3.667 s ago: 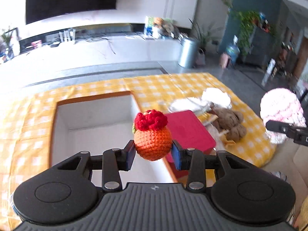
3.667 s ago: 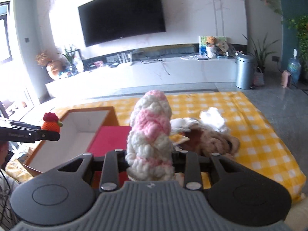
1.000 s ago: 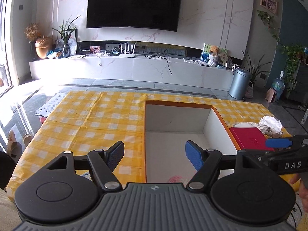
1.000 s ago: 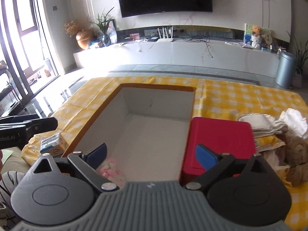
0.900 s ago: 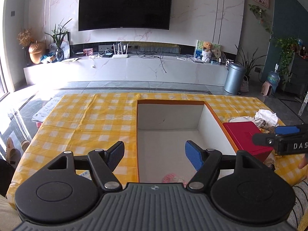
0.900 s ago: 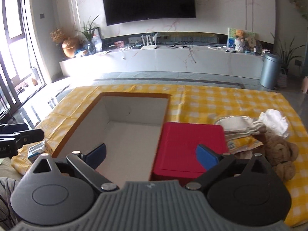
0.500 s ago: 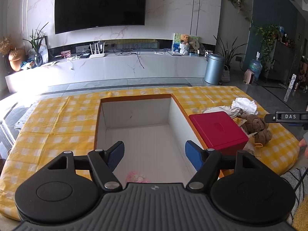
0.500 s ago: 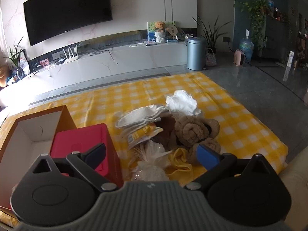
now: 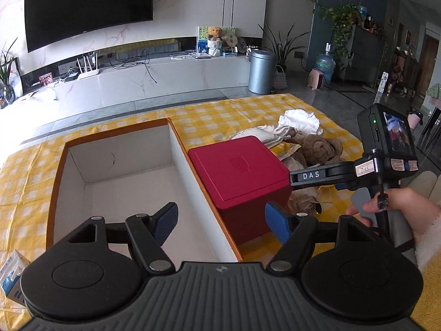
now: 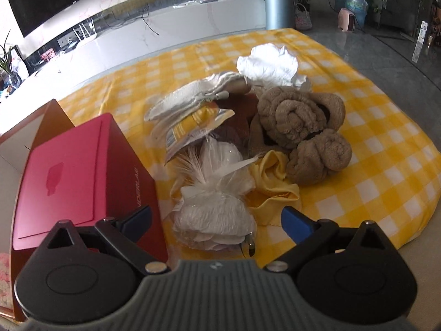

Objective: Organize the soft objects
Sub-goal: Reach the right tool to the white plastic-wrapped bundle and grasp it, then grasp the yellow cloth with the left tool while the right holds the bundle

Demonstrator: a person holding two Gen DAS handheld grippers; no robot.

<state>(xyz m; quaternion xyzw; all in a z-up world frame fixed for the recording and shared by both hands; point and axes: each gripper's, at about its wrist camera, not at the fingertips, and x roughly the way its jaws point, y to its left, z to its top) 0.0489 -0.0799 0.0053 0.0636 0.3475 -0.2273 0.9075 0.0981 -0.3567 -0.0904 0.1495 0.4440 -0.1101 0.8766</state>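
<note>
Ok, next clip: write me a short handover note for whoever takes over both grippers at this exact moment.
Left gripper: open, empty, over the cardboard box by the red box.
Right gripper: open, empty, low over the white plastic bag, not gripping.
On the yellow checked cloth: brown knotted towel, yellow cloth, white crumpled cloth, flat white pouch, yellow packet.
Done: a pink knit item shows at the frame edge, apparently in the box.
Left: box the pile, likely the bag first.

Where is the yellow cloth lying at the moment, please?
In the right wrist view, the yellow cloth lies on the checked tablecloth, between the white netted bundle and brown towel.
</note>
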